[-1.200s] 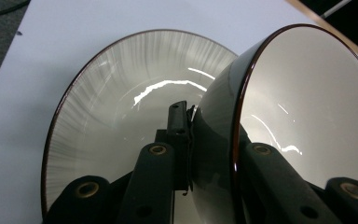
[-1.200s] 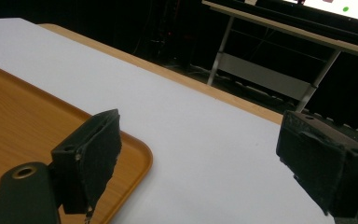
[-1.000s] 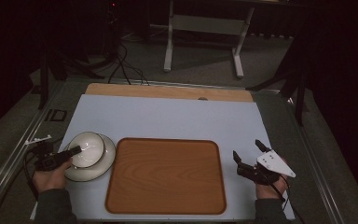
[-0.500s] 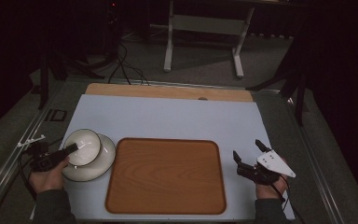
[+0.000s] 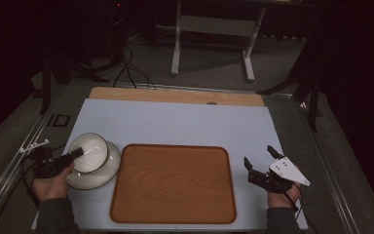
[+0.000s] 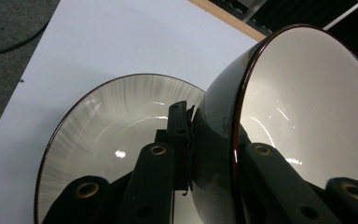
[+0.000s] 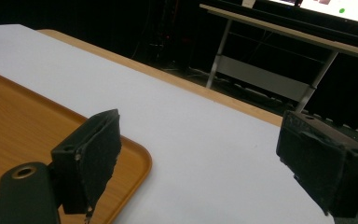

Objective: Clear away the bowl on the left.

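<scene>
A white bowl (image 5: 91,152) with a dark rim hangs tilted over a white plate (image 5: 97,174) at the left of the pale blue mat. My left gripper (image 5: 76,154) is shut on the bowl's near rim. In the left gripper view one jaw lies outside the bowl (image 6: 303,107) and the other inside, with the gripper (image 6: 214,140) clamped on its wall and the streaked plate (image 6: 116,121) below. A wooden tray (image 5: 173,183) lies in the middle. My right gripper (image 5: 259,157) stands open to the tray's right, and in its own view the gripper (image 7: 209,158) holds nothing beside the tray corner (image 7: 28,126).
The pale blue mat (image 5: 175,122) covers the table, with a wooden strip (image 5: 175,96) along its far edge. Beyond it stand a white desk frame (image 5: 212,44) and cables (image 5: 126,68) on the floor. Metal rails run along both table sides.
The bowl has tipped slightly in my left gripper's hold above the plate. The right gripper has stayed where it was.
</scene>
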A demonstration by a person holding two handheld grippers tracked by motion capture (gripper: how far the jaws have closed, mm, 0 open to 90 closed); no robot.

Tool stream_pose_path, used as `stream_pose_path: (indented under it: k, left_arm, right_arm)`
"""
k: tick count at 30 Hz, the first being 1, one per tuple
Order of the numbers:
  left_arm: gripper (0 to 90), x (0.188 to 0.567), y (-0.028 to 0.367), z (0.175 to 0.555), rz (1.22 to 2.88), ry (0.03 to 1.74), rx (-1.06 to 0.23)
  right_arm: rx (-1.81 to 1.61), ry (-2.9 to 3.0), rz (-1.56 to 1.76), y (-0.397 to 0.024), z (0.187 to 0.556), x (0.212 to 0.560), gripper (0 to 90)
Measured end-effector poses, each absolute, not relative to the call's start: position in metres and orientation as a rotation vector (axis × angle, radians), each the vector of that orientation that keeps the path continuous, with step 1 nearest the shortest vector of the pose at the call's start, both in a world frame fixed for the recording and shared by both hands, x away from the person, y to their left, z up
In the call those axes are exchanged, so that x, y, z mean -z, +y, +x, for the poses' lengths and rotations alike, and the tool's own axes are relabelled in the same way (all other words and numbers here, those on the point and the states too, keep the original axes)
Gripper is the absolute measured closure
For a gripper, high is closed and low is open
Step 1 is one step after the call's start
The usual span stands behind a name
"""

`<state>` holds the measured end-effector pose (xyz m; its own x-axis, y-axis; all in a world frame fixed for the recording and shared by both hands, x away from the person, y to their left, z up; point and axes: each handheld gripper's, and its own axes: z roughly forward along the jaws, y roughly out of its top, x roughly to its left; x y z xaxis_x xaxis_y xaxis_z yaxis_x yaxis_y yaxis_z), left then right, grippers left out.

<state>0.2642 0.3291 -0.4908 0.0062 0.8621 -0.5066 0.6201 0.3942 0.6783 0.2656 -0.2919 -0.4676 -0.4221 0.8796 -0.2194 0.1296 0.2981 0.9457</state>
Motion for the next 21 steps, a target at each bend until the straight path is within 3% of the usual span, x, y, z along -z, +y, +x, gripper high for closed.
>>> stream_pose_path:
  k: [21]
  left_arm:
    - [80.5,0.481,0.302,0.271,1.391,1.591,-0.303]
  right_arm:
    - [-1.194,1.767,0.914,-0.293,0.266,0.467,13.4]
